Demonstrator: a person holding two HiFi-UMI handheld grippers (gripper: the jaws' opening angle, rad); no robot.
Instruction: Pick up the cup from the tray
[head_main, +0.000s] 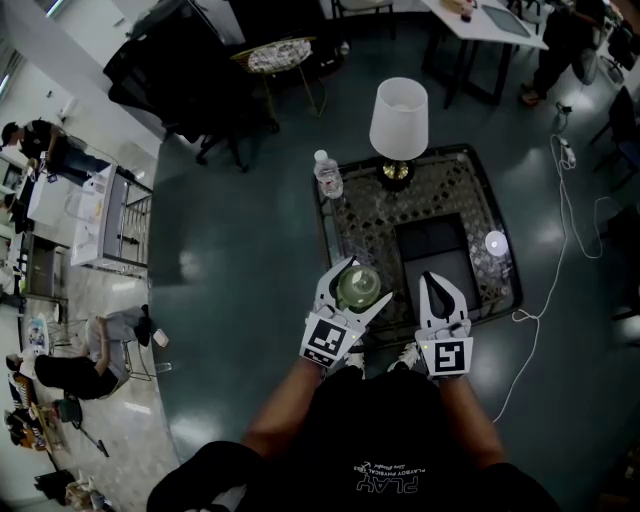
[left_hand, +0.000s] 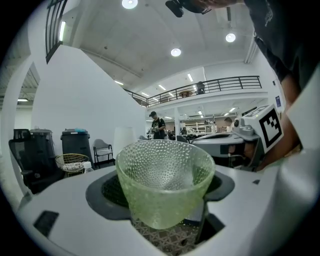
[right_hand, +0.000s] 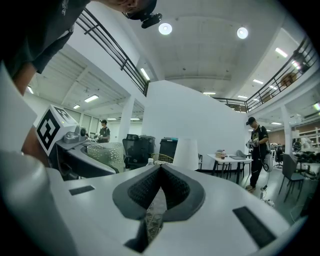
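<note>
A pale green dimpled glass cup (head_main: 358, 287) stands upright between the jaws of my left gripper (head_main: 355, 276), which is shut on its sides. In the left gripper view the cup (left_hand: 165, 180) fills the space between the pads, with woven table top showing beneath it. It sits to the left of the dark rectangular tray (head_main: 436, 252), over the table's front left part. My right gripper (head_main: 432, 280) hovers over the tray's near end with its jaws closed tip to tip and nothing between them. From the right gripper view the cup (right_hand: 107, 150) shows at the left.
The low glass-edged table (head_main: 331, 243) also carries a white-shaded lamp (head_main: 399, 118) at the back, a water bottle (head_main: 327, 174) at its back left corner and a small white round object (head_main: 496, 241) on the right. A white cable (head_main: 566, 215) trails on the floor at right.
</note>
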